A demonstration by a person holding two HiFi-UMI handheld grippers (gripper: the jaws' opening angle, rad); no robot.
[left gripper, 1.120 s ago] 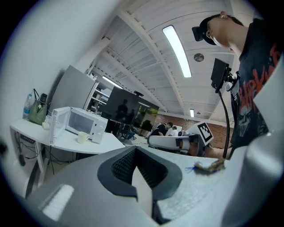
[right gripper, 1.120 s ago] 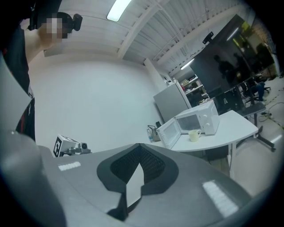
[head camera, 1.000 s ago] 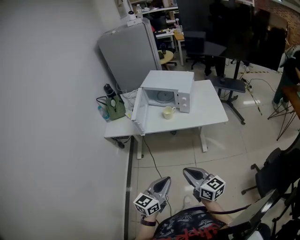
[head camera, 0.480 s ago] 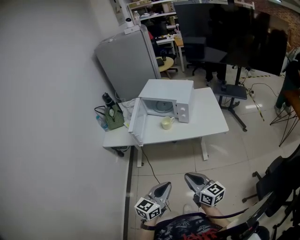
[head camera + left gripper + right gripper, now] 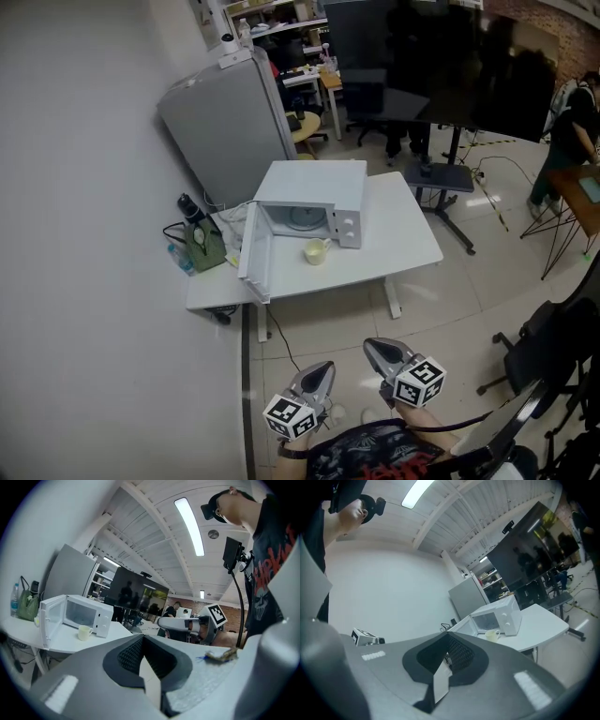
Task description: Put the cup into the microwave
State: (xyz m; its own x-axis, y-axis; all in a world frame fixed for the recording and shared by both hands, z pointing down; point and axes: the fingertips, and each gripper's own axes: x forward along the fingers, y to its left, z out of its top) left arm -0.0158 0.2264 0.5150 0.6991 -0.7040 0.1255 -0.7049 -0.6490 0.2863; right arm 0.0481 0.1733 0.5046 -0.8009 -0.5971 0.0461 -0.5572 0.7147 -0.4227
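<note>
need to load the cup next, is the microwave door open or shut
Open. The door stands swung wide out from the microwave, and its cavity shows. The cup sits outside on the table.

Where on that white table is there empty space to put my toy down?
The biggest bare patch is the right half of the table, beyond the microwave. A narrow strip is free in front of the cup. The left is crowded: open door, green bag, dark bottle.

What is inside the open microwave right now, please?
Only its round turntable shows inside the microwave; the cup stands outside on the table. Its top hides the cavity's rear.
</note>
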